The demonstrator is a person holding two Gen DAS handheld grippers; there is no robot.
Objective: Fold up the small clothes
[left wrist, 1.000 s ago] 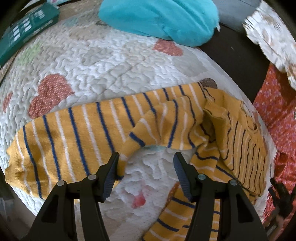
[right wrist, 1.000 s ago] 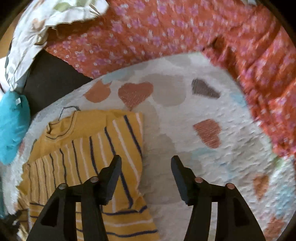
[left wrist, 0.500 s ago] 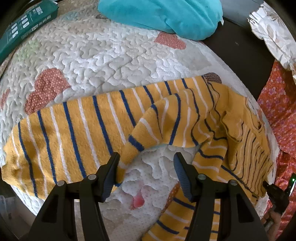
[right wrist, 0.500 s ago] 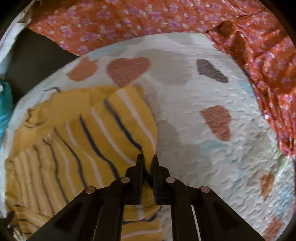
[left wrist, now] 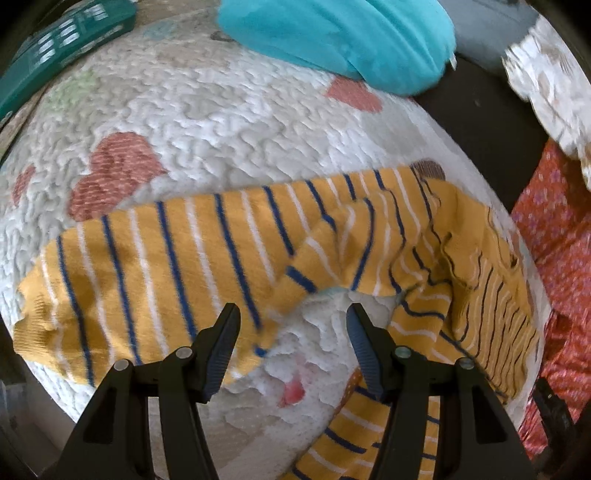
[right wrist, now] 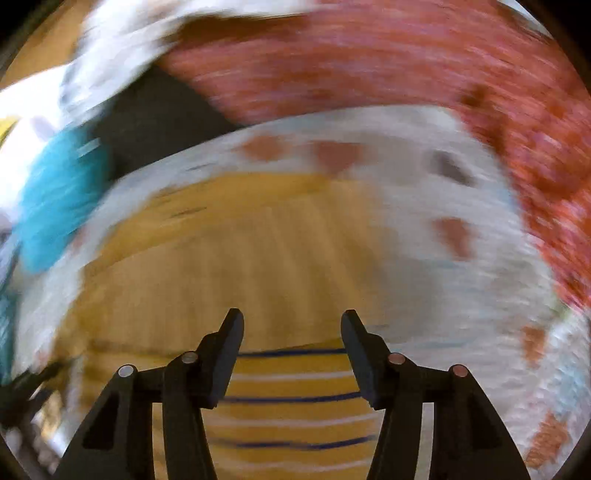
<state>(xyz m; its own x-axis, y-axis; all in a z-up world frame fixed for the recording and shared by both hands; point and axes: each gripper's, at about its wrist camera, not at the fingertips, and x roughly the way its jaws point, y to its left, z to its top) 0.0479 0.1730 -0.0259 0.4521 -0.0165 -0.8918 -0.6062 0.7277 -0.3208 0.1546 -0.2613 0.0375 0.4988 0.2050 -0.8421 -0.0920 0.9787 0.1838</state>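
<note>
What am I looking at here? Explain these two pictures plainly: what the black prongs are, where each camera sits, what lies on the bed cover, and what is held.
The black prongs are two-finger grippers, one in each of a person's hands, each with a camera looking along its fingers.

The sharp picture comes from the left gripper: its jaws stand open above a yellow top with blue and white stripes, spread on a white quilted cover with heart patches. A turquoise cloth lies at the far edge, an orange flowered fabric to the right.

The blurred picture comes from the right gripper, over the same top; its jaws are opening, nothing pinched.

Neither holds anything.
</note>
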